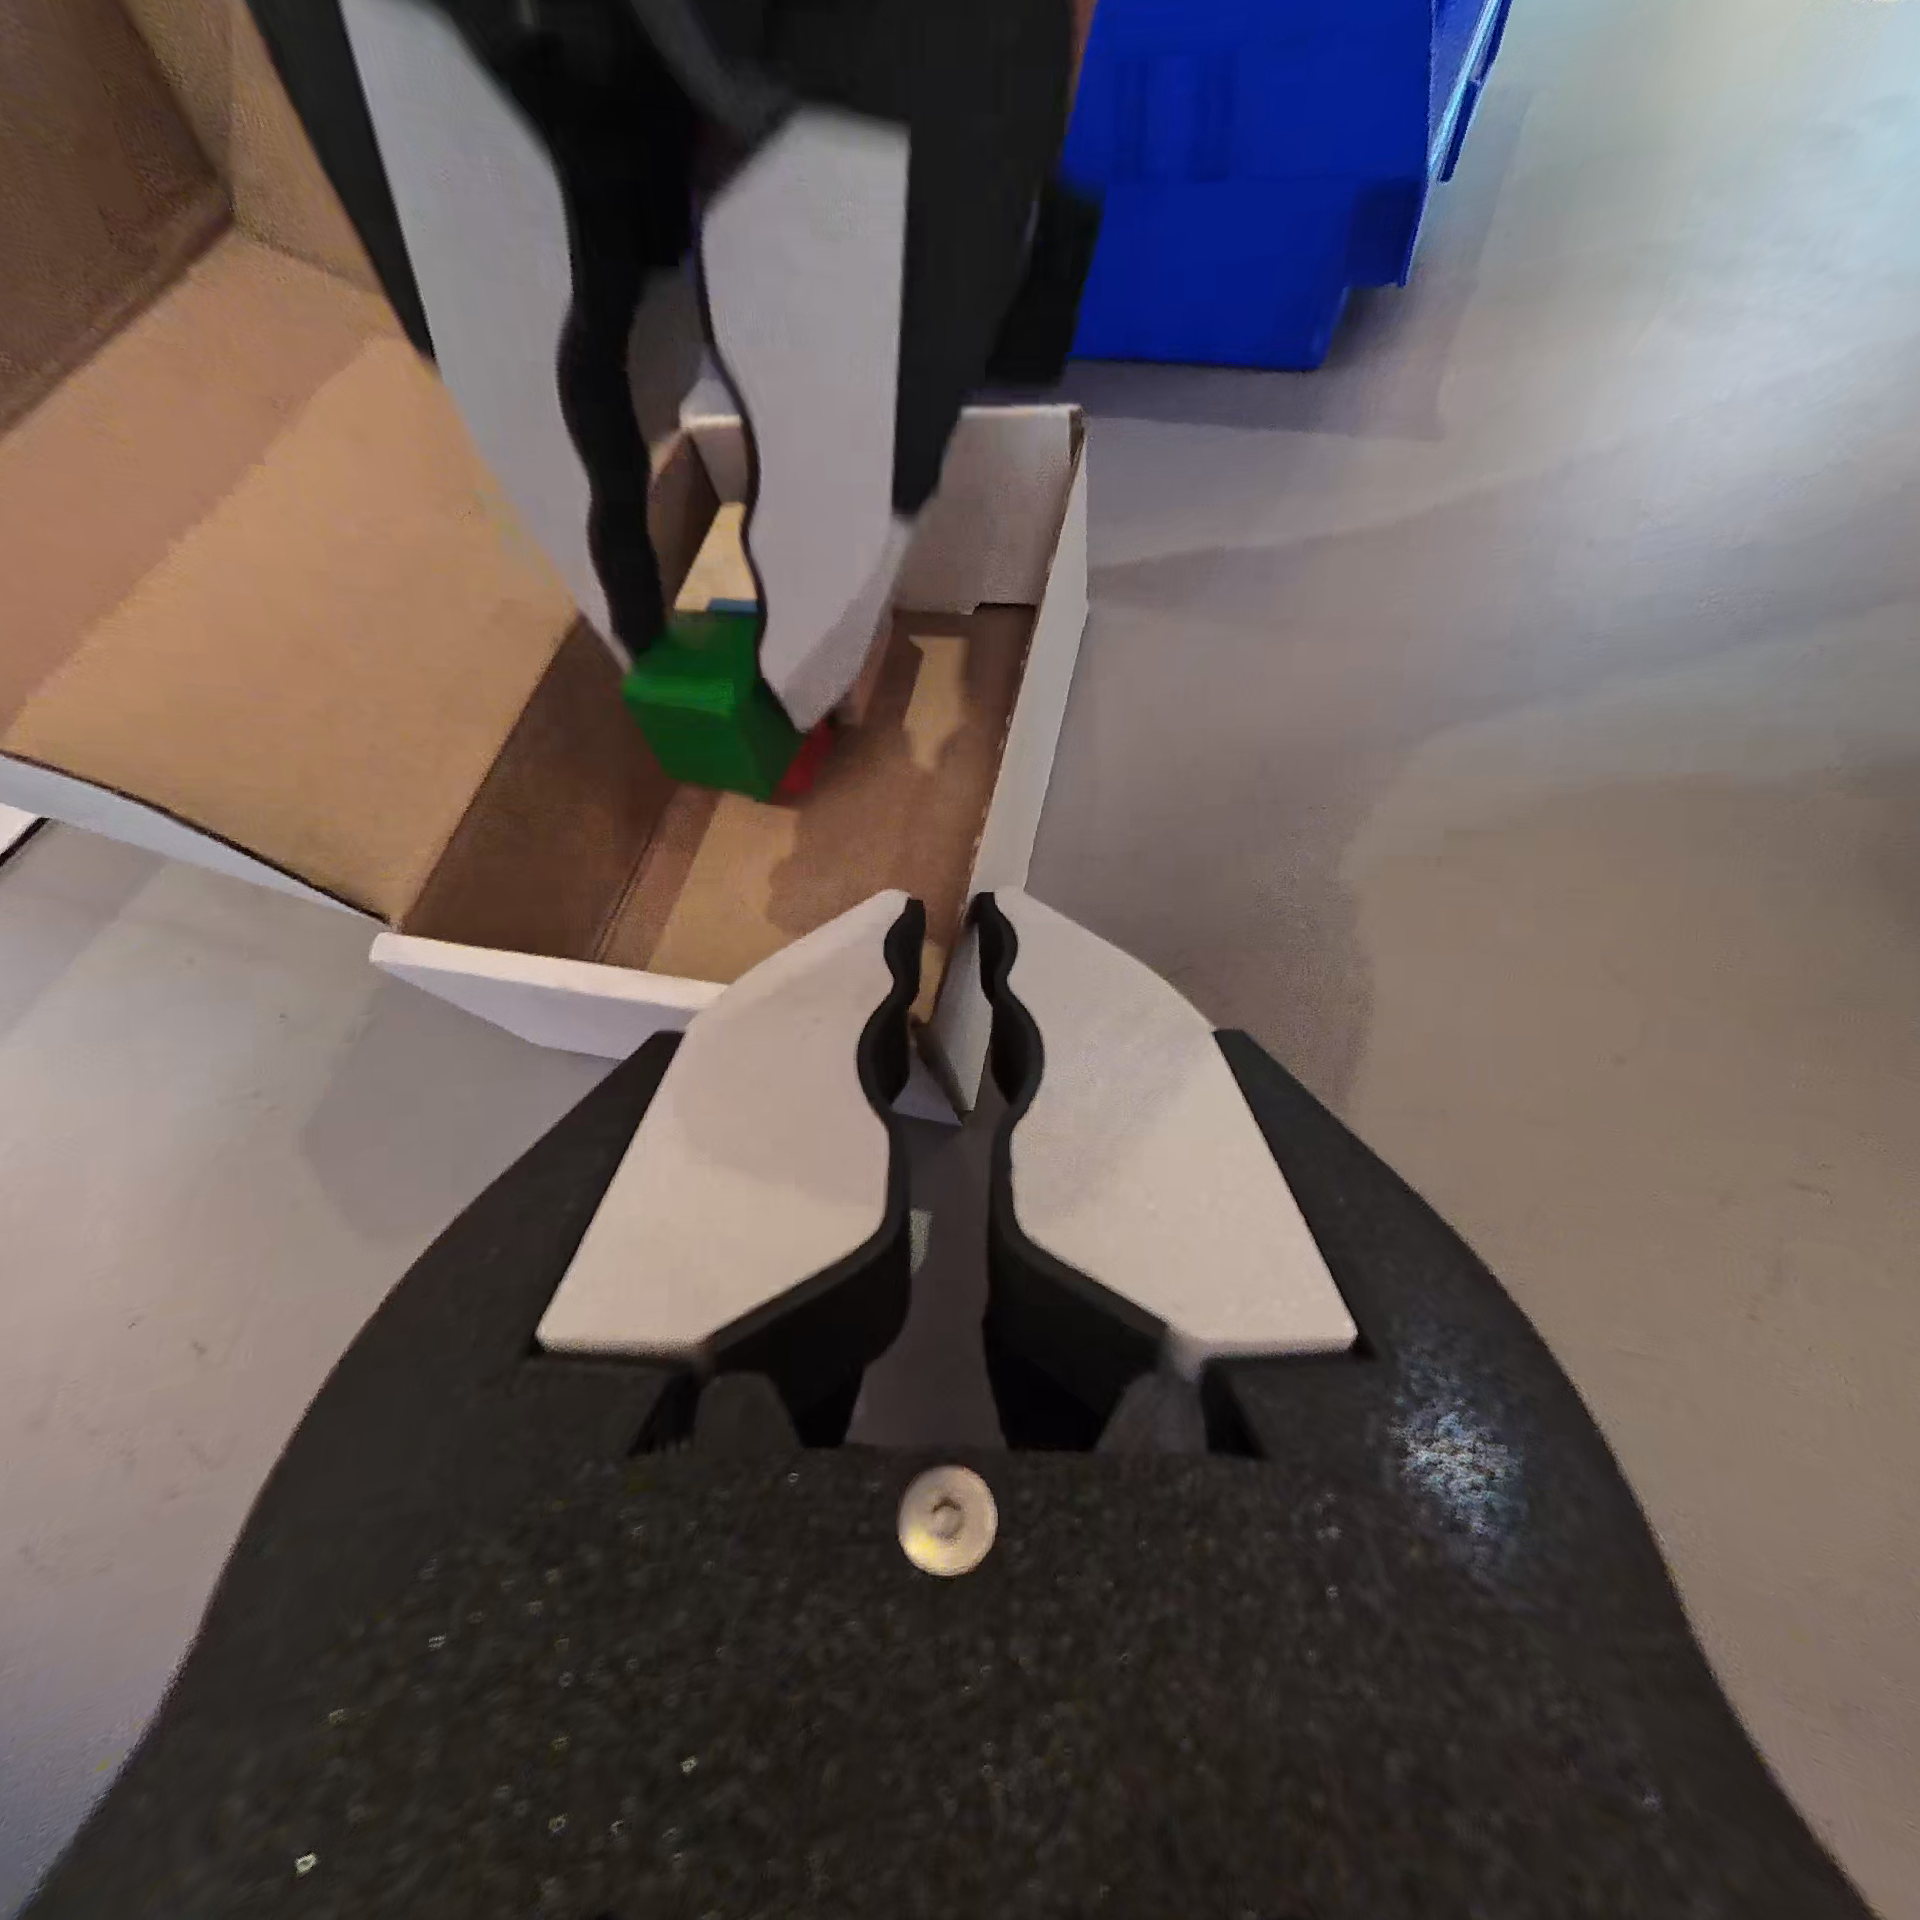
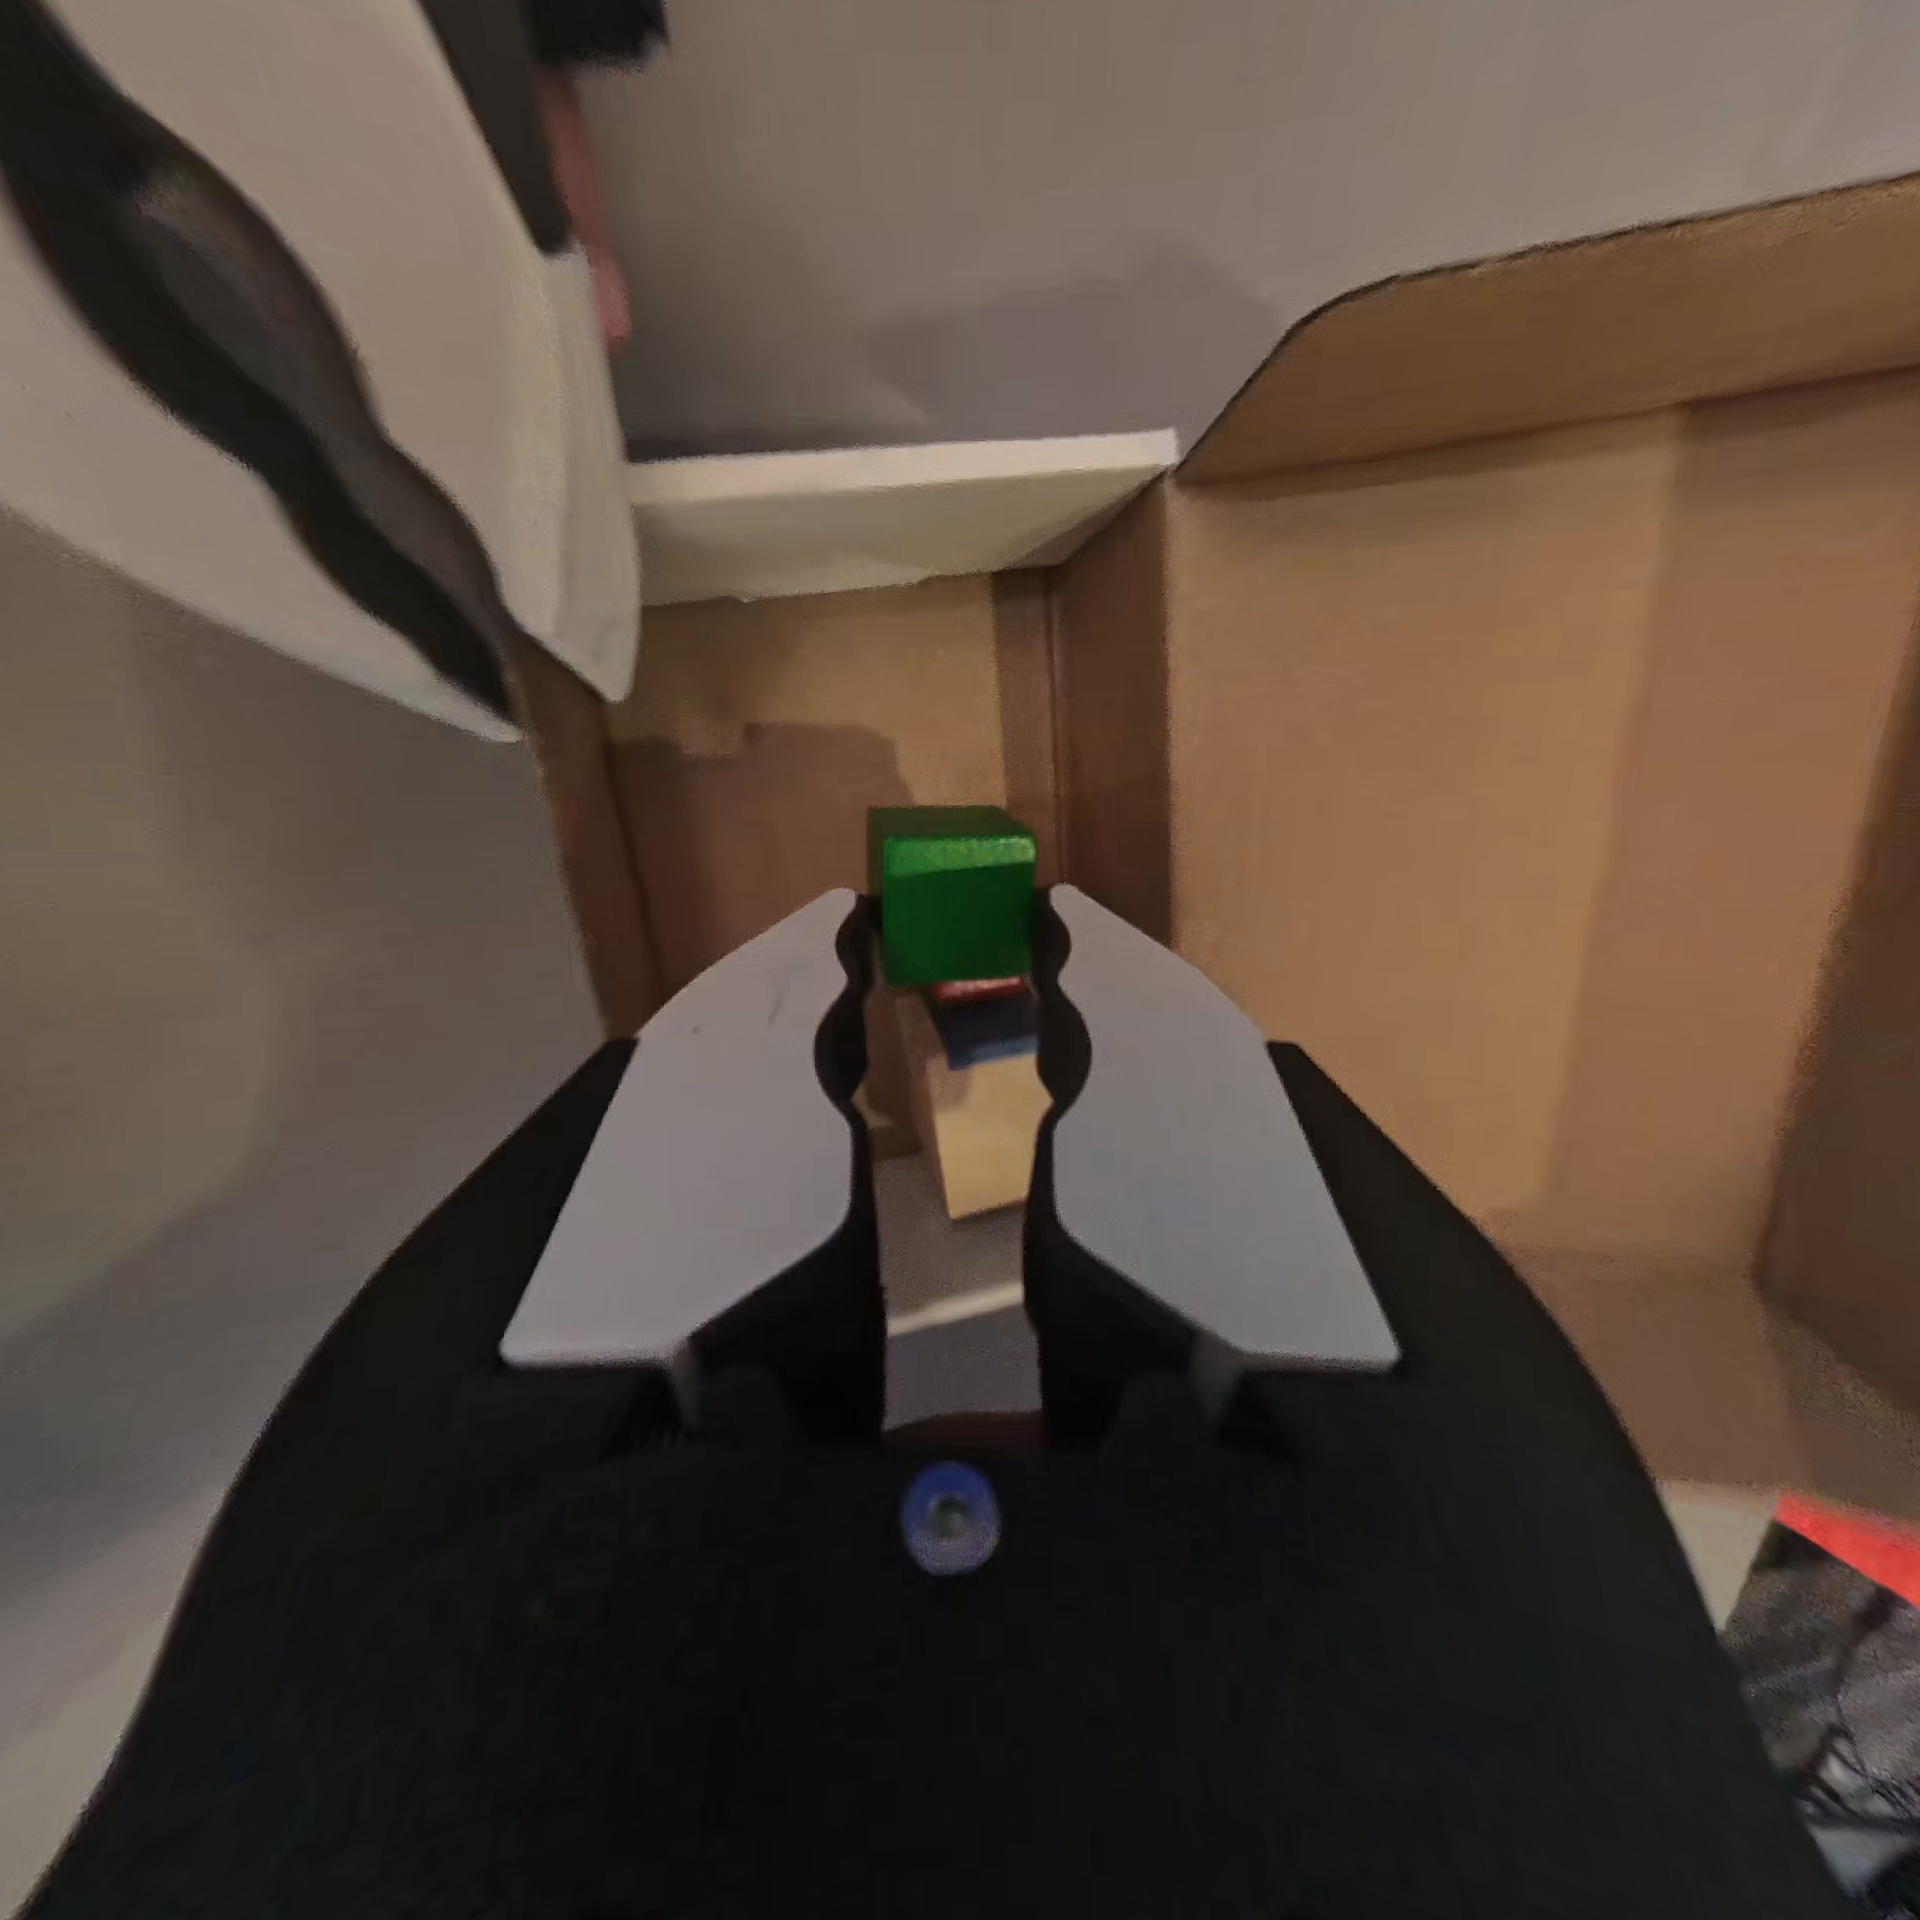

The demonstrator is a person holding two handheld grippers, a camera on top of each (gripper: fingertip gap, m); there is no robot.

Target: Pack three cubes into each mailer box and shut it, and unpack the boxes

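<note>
Inside the open white cardboard mailer box (image 1: 1049, 665), the right gripper (image 2: 951, 925) is pinching a green wooden cube (image 2: 954, 904); the left gripper (image 1: 945, 925) is clamping the box's wall. A loosening pinch risks dropping the cube crookedly.

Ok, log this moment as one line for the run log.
left gripper: shut on mailer box wall corner | right gripper: shut on green cube, inside box | lid: open | blue bin: behind box

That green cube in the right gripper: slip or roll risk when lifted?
The small glossy green cube has flat faces pinched squarely in the right gripper, so rolling seems unlikely. Its shiny paint suggests it may slip under a light grip. It looks rigid, probably light.
</note>
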